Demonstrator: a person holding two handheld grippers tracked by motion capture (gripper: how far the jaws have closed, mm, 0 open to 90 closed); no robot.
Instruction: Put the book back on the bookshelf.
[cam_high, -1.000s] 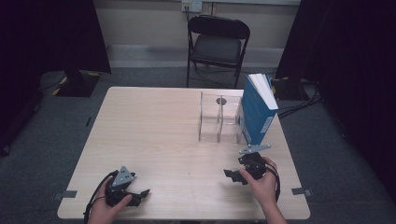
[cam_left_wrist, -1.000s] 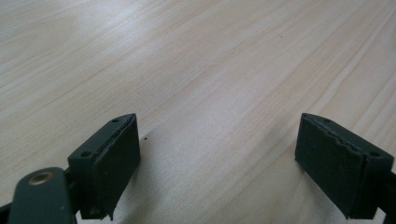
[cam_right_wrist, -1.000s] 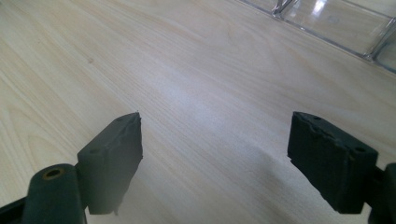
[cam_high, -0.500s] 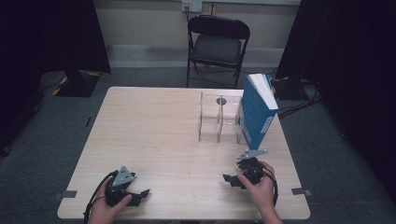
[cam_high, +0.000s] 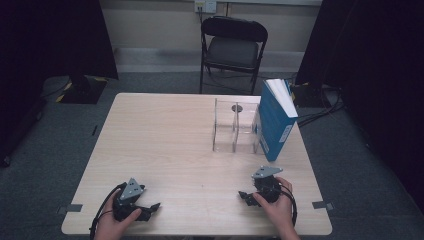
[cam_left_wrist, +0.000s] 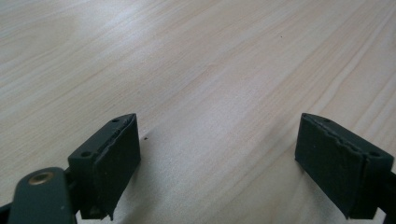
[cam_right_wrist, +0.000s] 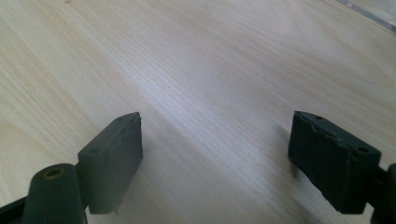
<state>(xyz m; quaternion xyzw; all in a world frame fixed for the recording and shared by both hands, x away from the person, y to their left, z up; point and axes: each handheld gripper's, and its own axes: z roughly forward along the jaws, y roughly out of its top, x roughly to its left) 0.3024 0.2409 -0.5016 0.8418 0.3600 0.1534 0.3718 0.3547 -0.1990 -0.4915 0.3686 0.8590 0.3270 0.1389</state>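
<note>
A blue book (cam_high: 274, 121) stands tilted at the table's right, leaning on a clear plastic rack (cam_high: 235, 126) with upright dividers. Near the front left edge of the wooden table (cam_high: 170, 145), a hand holds my left gripper (cam_high: 150, 208) low over the wood. In the left gripper view this gripper (cam_left_wrist: 219, 154) is open, bare tabletop between its jaws. Front right, another hand holds my right gripper (cam_high: 244, 196), its jaws pointing left. The right gripper view shows it (cam_right_wrist: 215, 154) open too, with only wood grain between the jaws.
A black folding chair (cam_high: 231, 47) stands behind the table's far edge. Cables lie on the grey carpet at the right (cam_high: 325, 107). Tape marks sit near the table's front corners (cam_high: 320, 205). Dark curtains hang on both sides.
The right hand and its gripper have drawn back a little toward the table's front edge. The left gripper has stayed in place.
</note>
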